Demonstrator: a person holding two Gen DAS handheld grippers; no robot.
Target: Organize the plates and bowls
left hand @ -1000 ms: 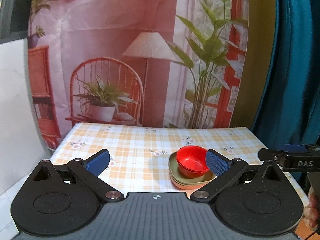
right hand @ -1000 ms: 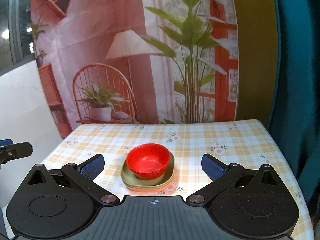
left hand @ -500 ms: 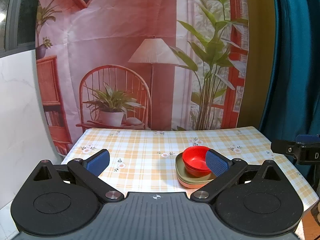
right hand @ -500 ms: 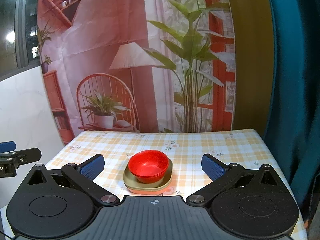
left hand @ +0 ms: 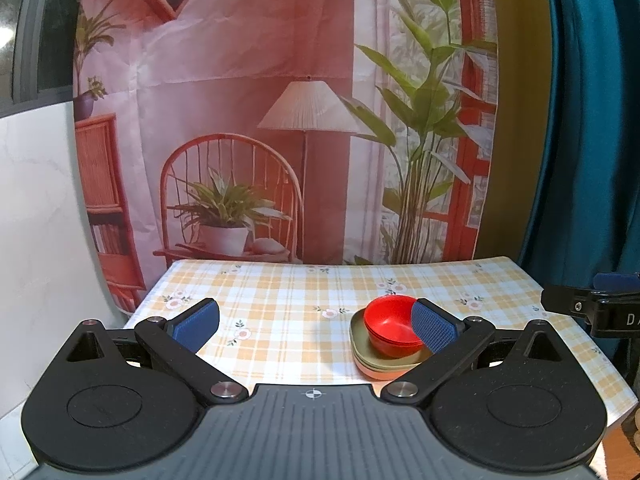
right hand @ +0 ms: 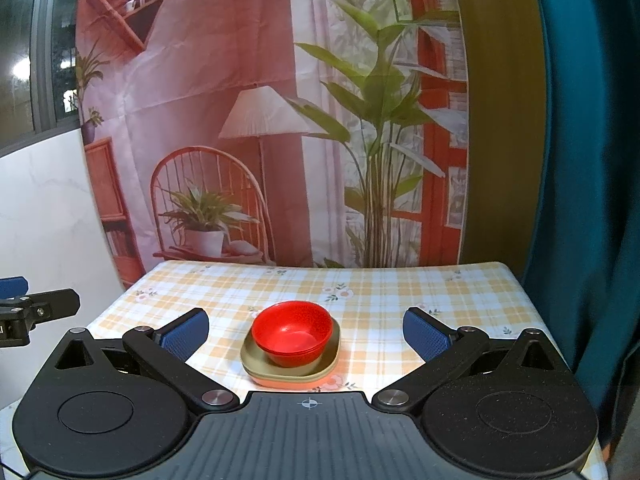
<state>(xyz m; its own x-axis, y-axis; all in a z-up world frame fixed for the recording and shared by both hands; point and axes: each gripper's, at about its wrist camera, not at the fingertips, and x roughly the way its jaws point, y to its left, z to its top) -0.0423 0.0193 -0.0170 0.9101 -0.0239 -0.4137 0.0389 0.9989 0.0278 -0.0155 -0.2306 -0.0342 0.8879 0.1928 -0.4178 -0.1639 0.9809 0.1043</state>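
Red bowls [right hand: 294, 332] sit nested on a stack of square plates [right hand: 256, 368], olive on top and orange beneath, on the checked tablecloth [right hand: 380, 300]. In the left wrist view the red bowls [left hand: 390, 330] and plates [left hand: 360, 350] lie to the right, partly behind my right finger pad [left hand: 434, 330]. My left gripper [left hand: 316, 326] is open and empty, held back above the table's near edge. My right gripper [right hand: 306, 334] is open and empty, with the stack centred between its fingers but farther off.
A printed backdrop [right hand: 280, 120] hangs behind the table. A teal curtain [right hand: 580, 200] is on the right and a white wall [left hand: 40, 220] on the left. The right gripper's tip [left hand: 592, 308] shows at the left view's right edge, the left gripper's tip [right hand: 36, 310] at the right view's left edge.
Both grippers have pulled back and risen away from the stack, so the bowls and plates look smaller and farther. Both stay open.
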